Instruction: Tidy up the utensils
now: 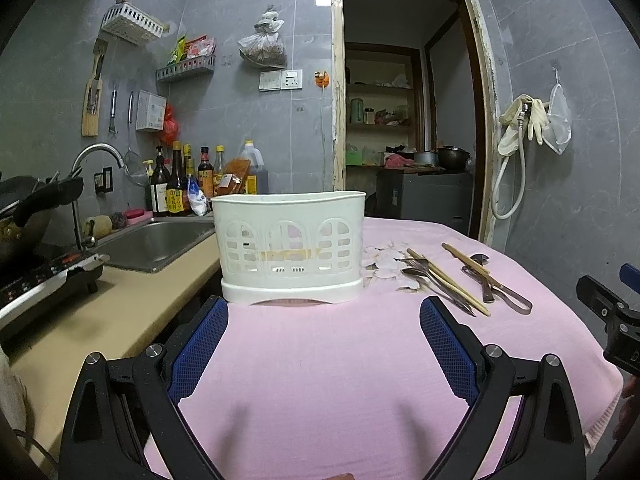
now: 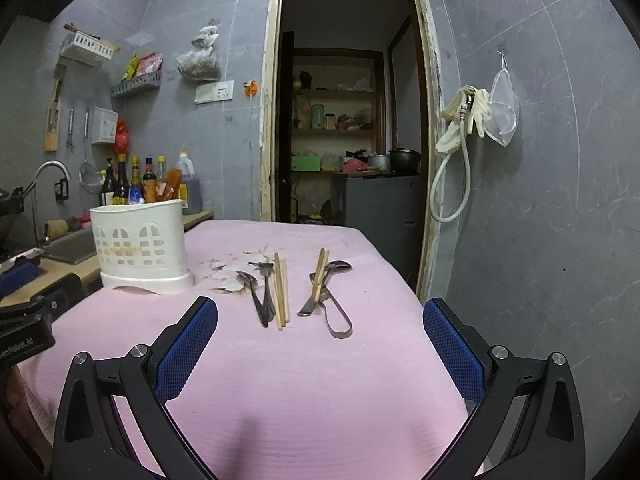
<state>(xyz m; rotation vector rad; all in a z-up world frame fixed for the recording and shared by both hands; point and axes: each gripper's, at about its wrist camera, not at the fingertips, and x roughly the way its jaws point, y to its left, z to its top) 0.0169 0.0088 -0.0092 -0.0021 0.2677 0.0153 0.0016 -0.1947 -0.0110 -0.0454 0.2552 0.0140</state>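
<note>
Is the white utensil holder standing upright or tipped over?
Upright: the white utensil holder sits on its base on the pink cloth, open rim facing up. Whether it is empty, cannot tell.

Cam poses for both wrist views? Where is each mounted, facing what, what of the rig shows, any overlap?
Left wrist: behind the open left gripper, facing the white caddy; the right gripper's body shows at the right edge.
Right wrist: behind the open right gripper, facing the utensils; the left gripper's body shows at the left edge.
Shared: caddy, utensils, pink cloth, doorway.
</note>
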